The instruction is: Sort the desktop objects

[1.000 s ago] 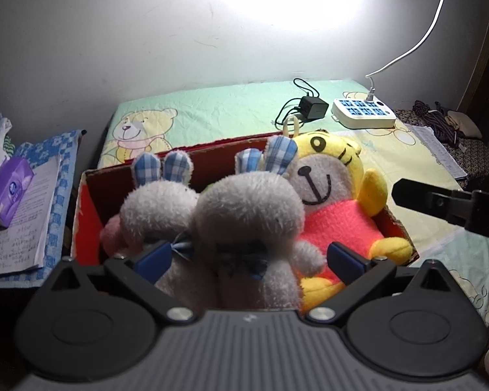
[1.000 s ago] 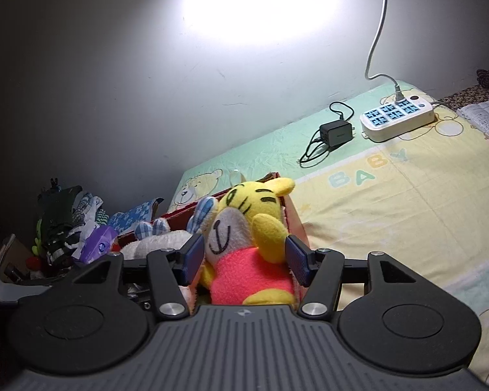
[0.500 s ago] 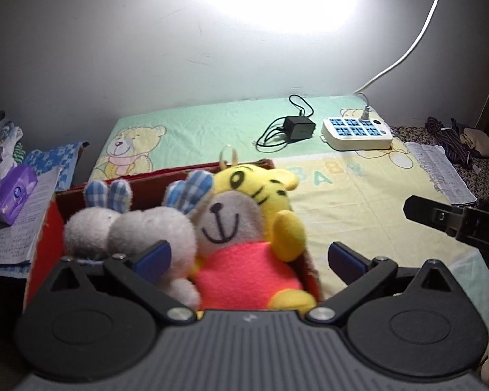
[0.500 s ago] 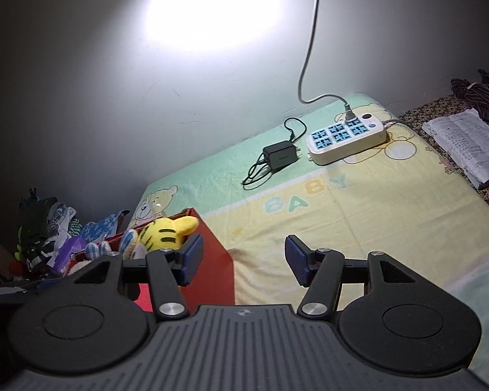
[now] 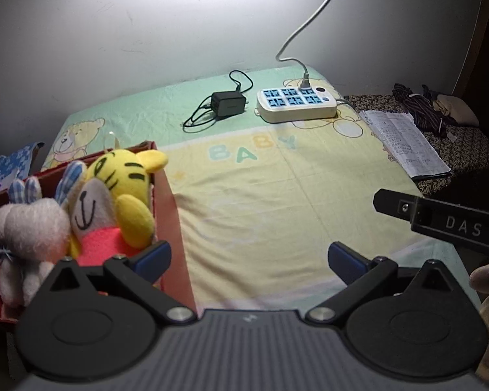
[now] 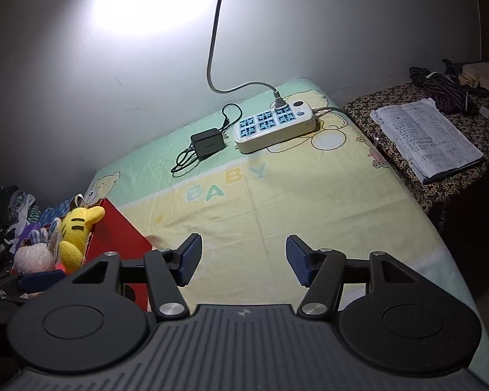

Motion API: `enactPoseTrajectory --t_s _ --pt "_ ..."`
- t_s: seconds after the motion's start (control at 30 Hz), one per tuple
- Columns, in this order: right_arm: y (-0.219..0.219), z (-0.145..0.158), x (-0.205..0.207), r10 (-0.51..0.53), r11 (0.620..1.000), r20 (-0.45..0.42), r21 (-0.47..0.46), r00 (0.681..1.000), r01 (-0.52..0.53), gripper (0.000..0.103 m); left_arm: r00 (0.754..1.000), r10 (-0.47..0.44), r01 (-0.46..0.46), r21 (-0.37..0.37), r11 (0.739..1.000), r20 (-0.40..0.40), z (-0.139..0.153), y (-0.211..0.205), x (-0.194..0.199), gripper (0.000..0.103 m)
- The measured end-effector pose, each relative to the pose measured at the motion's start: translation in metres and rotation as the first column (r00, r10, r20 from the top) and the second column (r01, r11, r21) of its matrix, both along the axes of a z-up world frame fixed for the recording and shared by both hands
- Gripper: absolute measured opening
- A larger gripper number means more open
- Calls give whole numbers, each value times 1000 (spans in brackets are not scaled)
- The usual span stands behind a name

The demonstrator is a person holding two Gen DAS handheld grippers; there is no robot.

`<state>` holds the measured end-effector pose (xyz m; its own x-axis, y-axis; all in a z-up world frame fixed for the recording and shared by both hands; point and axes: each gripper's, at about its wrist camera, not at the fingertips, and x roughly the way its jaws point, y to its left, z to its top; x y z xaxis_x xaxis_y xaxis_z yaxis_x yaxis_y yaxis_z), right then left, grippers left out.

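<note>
A red box (image 5: 174, 228) (image 6: 114, 238) stands at the left of the baby-print cloth. Inside it lie a yellow tiger plush (image 5: 124, 189) (image 6: 75, 231) in a pink shirt and grey bunny plushes (image 5: 29, 224) (image 6: 36, 254). My left gripper (image 5: 249, 257) is open over the cloth just right of the box, nothing between its fingers. My right gripper (image 6: 243, 259) is also open and empty, above the cloth's near middle. Part of the right gripper's body (image 5: 440, 221) shows at the right edge of the left wrist view.
At the back by the wall lie a white power strip (image 5: 296, 104) (image 6: 274, 127) with its cord and a black charger (image 5: 228, 104) (image 6: 208, 143). A notebook (image 5: 404, 140) (image 6: 423, 137) and clothes (image 6: 453, 81) sit on a patterned side table. Clutter (image 6: 13, 215) lies left of the box.
Both grippers have swung right, away from the box of plushes, which has slid to the left of both views. The right gripper no longer frames the tiger plush.
</note>
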<state>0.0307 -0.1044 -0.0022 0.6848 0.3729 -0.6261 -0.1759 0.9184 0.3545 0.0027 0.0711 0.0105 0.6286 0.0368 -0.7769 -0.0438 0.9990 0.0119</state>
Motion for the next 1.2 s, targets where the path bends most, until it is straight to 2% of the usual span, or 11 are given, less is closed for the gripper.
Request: enactPoseTrajectory --t_s 0.2,0.53,0.87,0.93,1.03,1.2 --pt "-12 -11 6 -21 999 -35 -50 999 19 61 997 2 -2 -4 1000 -76 -18 -16 7 102" --pt "-5 -20 1 29 996 -58 -84 998 -33 61 991 50 -50 1 999 -124 -31 -16 1 102" --pt "22 -26 -10 147 983 -73 -103 986 -155 61 980 133 -137 -16 990 -149 -38 5 -19 103" --pt "30 -28 -12 176 977 -78 -106 981 -183 61 977 157 -158 4 987 -147 -39 10 -25 103" --pt "42 -32 -15 223 967 -91 -102 971 -232 61 972 180 -184 -12 983 -150 -40 20 -35 103" --pt "65 -41 -19 278 950 -128 -109 952 -292 60 958 227 -230 5 973 -176 -47 37 -51 103"
